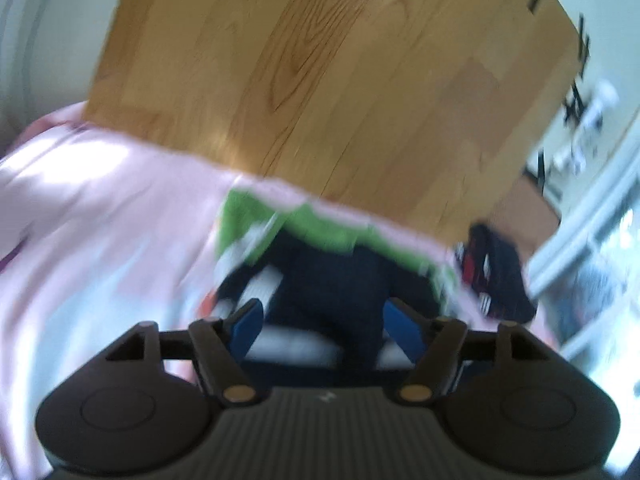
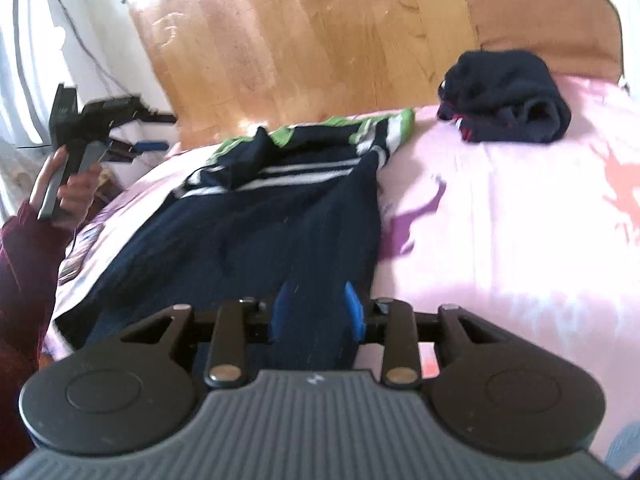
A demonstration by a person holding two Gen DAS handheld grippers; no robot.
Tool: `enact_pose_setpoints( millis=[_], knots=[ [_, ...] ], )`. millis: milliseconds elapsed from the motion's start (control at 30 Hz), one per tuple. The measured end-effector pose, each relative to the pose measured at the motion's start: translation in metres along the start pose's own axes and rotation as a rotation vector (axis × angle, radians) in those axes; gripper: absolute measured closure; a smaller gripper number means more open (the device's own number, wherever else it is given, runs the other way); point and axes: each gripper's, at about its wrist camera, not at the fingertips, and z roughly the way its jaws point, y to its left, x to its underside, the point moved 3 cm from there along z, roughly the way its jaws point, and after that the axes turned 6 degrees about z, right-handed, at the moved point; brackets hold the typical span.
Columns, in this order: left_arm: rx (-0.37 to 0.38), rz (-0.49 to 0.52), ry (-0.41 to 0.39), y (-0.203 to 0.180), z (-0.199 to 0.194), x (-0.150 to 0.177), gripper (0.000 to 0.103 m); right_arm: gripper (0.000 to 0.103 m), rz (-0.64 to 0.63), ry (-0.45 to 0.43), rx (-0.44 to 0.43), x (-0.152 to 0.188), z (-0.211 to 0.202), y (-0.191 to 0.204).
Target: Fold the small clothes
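the navy striped garment (image 2: 248, 224) lies spread on the pink bed cover (image 2: 500, 216), green trim toward the far edge. the right gripper (image 2: 316, 312) has its jaws closed on a bunched near hem; the left gripper (image 1: 326, 322) hangs open, empty. soft, light, floppy cloth: best pinched at corners or hems

Left gripper (image 1: 326, 322) wide open at 6 o'clock, above dark blue and green shirt (image 1: 332, 264) on pink sheet (image 1: 100, 220).

Pink bedsheet (image 2: 500, 208), wooden floor (image 2: 304, 40), brown cushion (image 2: 548, 20)
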Motion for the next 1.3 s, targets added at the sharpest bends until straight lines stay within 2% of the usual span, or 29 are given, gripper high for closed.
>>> enact_pose_setpoints(
  millis=[133,300,433,500,567,633,667,700,733,833,900,967,1067,1167,1233,1267,1300],
  knots=[
    [-0.072,-0.003,0.070,0.011,-0.056,0.058,0.034,0.067,-0.014,0.045,-0.074,0.011,-0.014,-0.005],
    [-0.096,-0.036,0.122,0.005,-0.102,0.119,0.035,0.067,-0.023,0.104,-0.105,0.020,-0.026,-0.017],
    [-0.065,-0.109,0.160,0.000,-0.104,0.152,0.035,0.063,-0.027,0.150,-0.144,0.033,-0.029,-0.021],
    [-0.096,-0.121,0.201,-0.001,-0.095,0.164,0.037,0.062,-0.019,0.175,-0.165,0.040,-0.021,-0.021],
    [-0.127,-0.085,0.190,-0.007,-0.097,0.172,0.038,0.062,-0.018,0.197,-0.193,0.045,-0.013,-0.016],
    [-0.153,-0.068,0.192,-0.011,-0.100,0.176,0.055,0.066,-0.045,0.181,-0.205,0.049,-0.008,-0.010],
    [-0.168,-0.067,0.197,-0.010,-0.101,0.177,0.081,0.070,-0.044,0.175,-0.206,0.048,-0.007,-0.010],
    [-0.178,-0.082,0.212,-0.006,-0.102,0.178,0.094,0.086,-0.035,0.172,-0.204,0.048,-0.005,-0.011],
    [-0.162,-0.116,0.213,-0.002,-0.104,0.178,0.094,0.088,-0.026,0.172,-0.204,0.047,-0.004,-0.012],
    [-0.109,-0.187,0.141,0.005,-0.114,0.166,0.094,0.092,-0.023,0.146,-0.230,0.044,-0.006,-0.011],
    [-0.044,-0.228,0.063,0.006,-0.117,0.147,0.094,0.092,-0.002,0.108,-0.258,0.035,-0.011,-0.012],
    [-0.010,-0.245,0.011,0.006,-0.111,0.124,0.094,0.092,0.034,0.055,-0.275,0.019,-0.014,-0.017],
    [-0.007,-0.222,-0.033,0.006,-0.089,0.079,0.094,0.093,0.078,-0.030,-0.271,-0.013,-0.008,-0.021],
    [-0.025,-0.202,-0.062,0.011,-0.054,0.030,0.093,0.093,0.110,-0.098,-0.223,-0.054,0.015,-0.027],
    [-0.074,-0.217,-0.078,0.021,-0.022,0.001,0.085,0.092,0.133,-0.124,-0.157,-0.082,0.045,-0.033],
    [-0.117,-0.223,-0.080,0.027,-0.006,-0.009,0.064,0.090,0.162,-0.127,-0.129,-0.094,0.062,-0.038],
    [-0.189,-0.222,-0.072,0.033,0.009,-0.015,0.049,0.084,0.194,-0.128,-0.097,-0.106,0.083,-0.044]
  ],
)
